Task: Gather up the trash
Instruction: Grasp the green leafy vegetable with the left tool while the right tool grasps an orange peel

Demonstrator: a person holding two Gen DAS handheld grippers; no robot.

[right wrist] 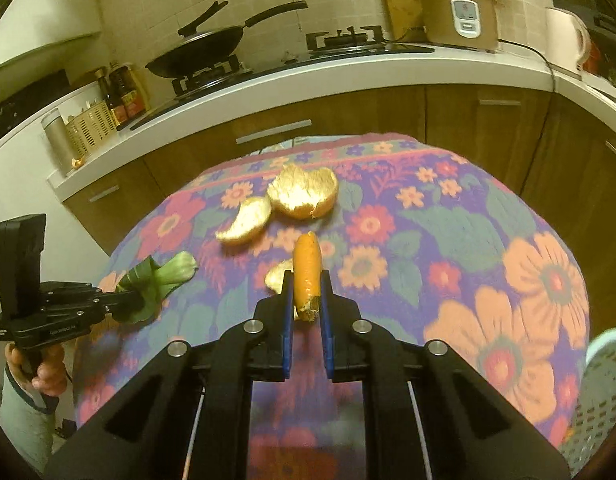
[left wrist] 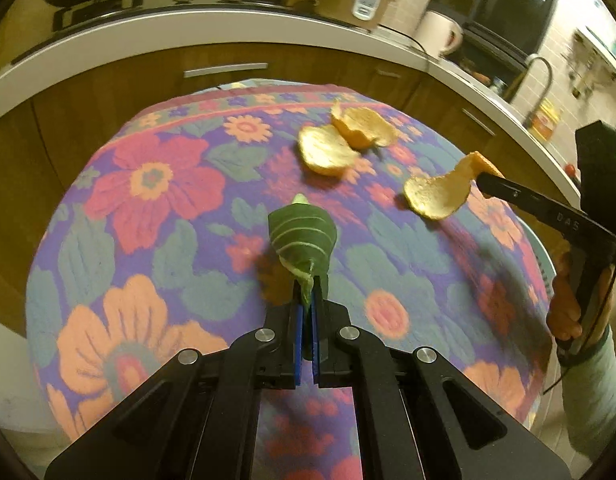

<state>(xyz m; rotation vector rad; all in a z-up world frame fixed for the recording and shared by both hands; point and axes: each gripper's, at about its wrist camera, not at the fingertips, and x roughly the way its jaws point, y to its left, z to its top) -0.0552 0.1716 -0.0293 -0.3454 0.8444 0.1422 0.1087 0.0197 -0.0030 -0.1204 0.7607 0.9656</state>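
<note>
A green vegetable leaf (left wrist: pixel 302 238) sticks out of my left gripper (left wrist: pixel 308 294), which is shut on its stalk above the floral tablecloth (left wrist: pixel 148 184). From the right wrist view the same leaf (right wrist: pixel 164 276) hangs at the left in the left gripper (right wrist: pixel 126 304). My right gripper (right wrist: pixel 306 280) is shut on a curled orange peel (right wrist: pixel 307 264), held just off the cloth (right wrist: pixel 468 240). In the left wrist view that peel (left wrist: pixel 434 196) hangs from the right gripper (left wrist: pixel 484 180). Two more orange peels (left wrist: pixel 326 152) (left wrist: pixel 366 124) lie together on the far part of the table, also seen as two peels (right wrist: pixel 244 226) (right wrist: pixel 304 194).
A pale perforated basket (right wrist: pixel 602 396) stands at the table's right edge. Behind the table runs a white kitchen counter (right wrist: pixel 348 76) with a wok (right wrist: pixel 200 54), a rice cooker (right wrist: pixel 458 12) and a kettle (left wrist: pixel 440 34). A hand (right wrist: pixel 48 372) holds each gripper's handle.
</note>
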